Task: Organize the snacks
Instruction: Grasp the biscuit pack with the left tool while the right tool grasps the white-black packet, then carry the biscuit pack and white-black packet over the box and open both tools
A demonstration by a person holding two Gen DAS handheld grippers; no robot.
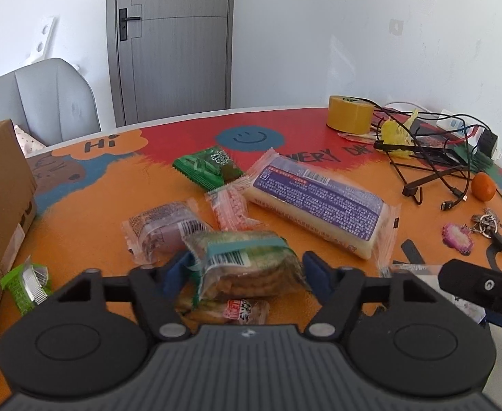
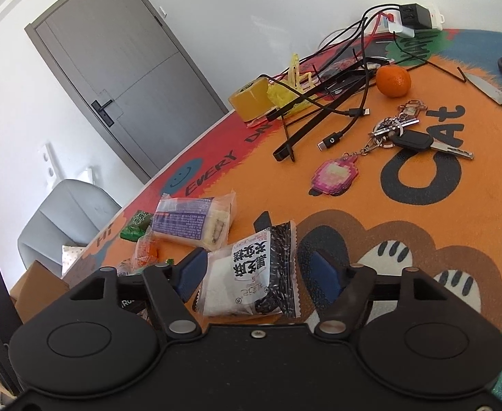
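Black-white snack packet (image 2: pixel 251 274) between parted fingers (image 2: pixel 191 274)

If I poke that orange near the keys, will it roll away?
Probably. The orange looks round and sits loose on the flat table, so a nudge would likely roll it. The cables beside it might stop it. It looks firm, not squishy.
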